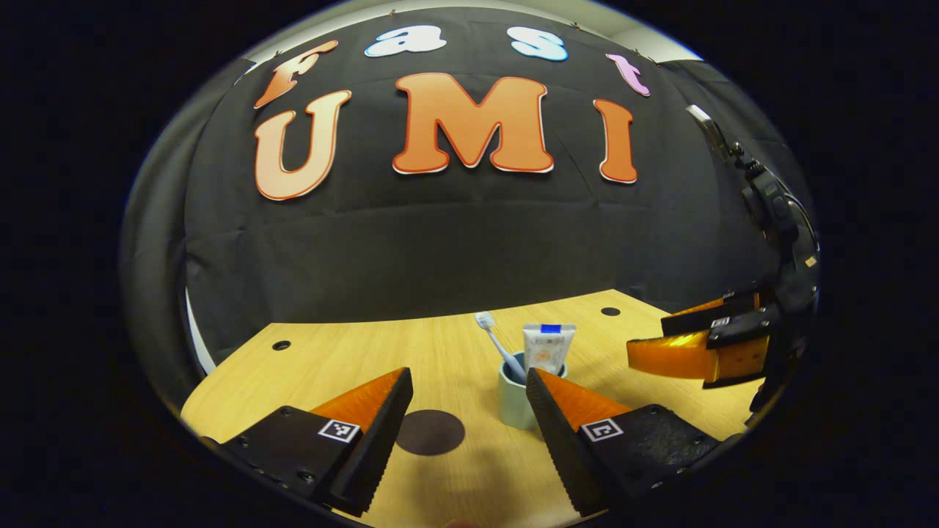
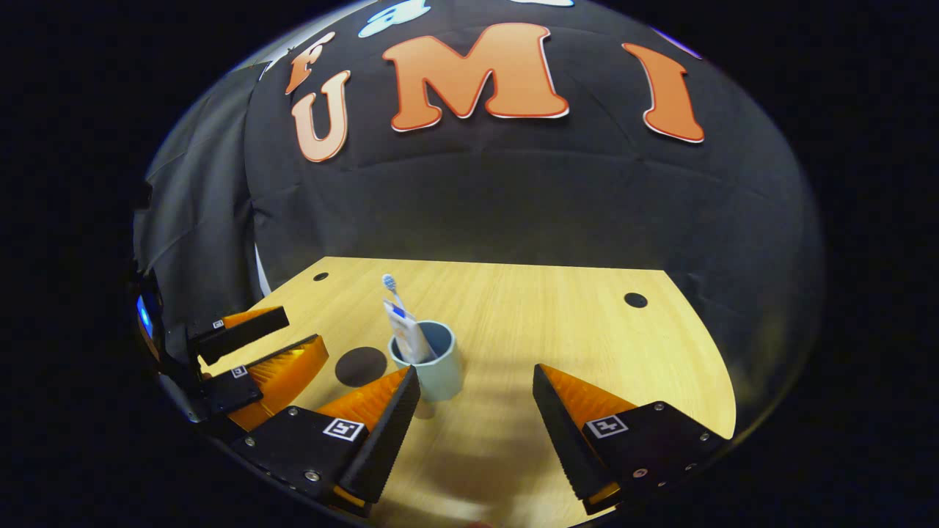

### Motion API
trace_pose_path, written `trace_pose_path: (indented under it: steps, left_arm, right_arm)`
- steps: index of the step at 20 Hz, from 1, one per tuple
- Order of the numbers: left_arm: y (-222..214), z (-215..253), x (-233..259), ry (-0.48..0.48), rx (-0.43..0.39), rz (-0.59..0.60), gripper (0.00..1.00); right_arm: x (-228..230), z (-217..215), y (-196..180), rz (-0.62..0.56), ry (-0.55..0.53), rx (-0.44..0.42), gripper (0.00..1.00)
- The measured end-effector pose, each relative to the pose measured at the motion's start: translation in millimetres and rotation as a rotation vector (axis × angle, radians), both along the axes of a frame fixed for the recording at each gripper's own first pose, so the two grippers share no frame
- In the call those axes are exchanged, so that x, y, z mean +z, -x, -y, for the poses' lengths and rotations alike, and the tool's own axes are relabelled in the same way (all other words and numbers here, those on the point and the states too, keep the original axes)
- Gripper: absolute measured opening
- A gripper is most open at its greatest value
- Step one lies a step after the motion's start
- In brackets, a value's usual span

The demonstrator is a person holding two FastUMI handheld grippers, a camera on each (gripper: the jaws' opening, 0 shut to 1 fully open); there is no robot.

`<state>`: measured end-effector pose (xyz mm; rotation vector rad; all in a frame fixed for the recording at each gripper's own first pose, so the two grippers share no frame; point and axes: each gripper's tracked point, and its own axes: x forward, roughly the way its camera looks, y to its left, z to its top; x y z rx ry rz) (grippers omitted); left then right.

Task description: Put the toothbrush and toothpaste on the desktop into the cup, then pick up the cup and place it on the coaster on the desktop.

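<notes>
The cup [image 1: 516, 400] — toothbrush [image 1: 497, 343] and toothpaste [image 1: 547, 347] upright inside — stands just right of the coaster [image 1: 430, 432], nearest the left hand-held gripper [image 1: 469, 411], wide open and empty — as is the right hand-held gripper [image 2: 477, 411].

I counted one cup [image 1: 516, 402], low and just right of centre in the left gripper view, and inside it one toothbrush [image 1: 497, 342] and one toothpaste tube [image 1: 547, 347]. One dark round coaster [image 1: 430, 432] lay on the desktop [image 1: 345, 367], at the bottom centre of that view. The desktop showed two small dark holes [image 2: 635, 299], toward its far corners in the right gripper view. I saw two grippers: the left gripper [image 1: 466, 411] and the right gripper [image 2: 475, 400], each with two fingers.
</notes>
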<state>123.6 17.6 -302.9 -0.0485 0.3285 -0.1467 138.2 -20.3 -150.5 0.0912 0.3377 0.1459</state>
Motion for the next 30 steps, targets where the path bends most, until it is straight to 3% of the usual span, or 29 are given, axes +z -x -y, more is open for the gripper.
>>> trace_pose_path:
  steps: [5, 11, 21, 27, 29, 30]
  left_arm:
    - [7.7, -43.6, 26.4, 0.009, 0.071, -0.031, 0.97]
    - [20.2, -89.2, 45.6, -0.023, 0.104, -0.040, 0.97]
    - [29.1, -130.3, 56.3, -0.082, 0.122, -0.046, 0.97]
    - [36.5, -142.1, 51.7, -0.092, 0.143, -0.078, 0.98]
    - [39.2, -148.3, 50.7, -0.097, 0.150, -0.087, 0.98]
    - [41.5, -152.2, 51.0, -0.101, 0.156, -0.090, 0.98]
  right_arm:
    - [8.2, -30.0, -12.8, -0.025, 0.002, 0.046, 0.94]
    - [-12.9, -56.8, -21.4, -0.134, 0.004, 0.064, 0.94]
    - [-67.7, -64.6, -46.3, -0.352, 0.023, -0.027, 0.92]
    - [-95.1, -71.1, -51.2, -0.475, 0.000, -0.041, 0.77]
    - [-99.4, -69.5, -51.9, -0.487, 0.007, -0.056, 0.55]
    - [-101.7, -69.4, -51.5, -0.497, 0.009, -0.057, 0.39]
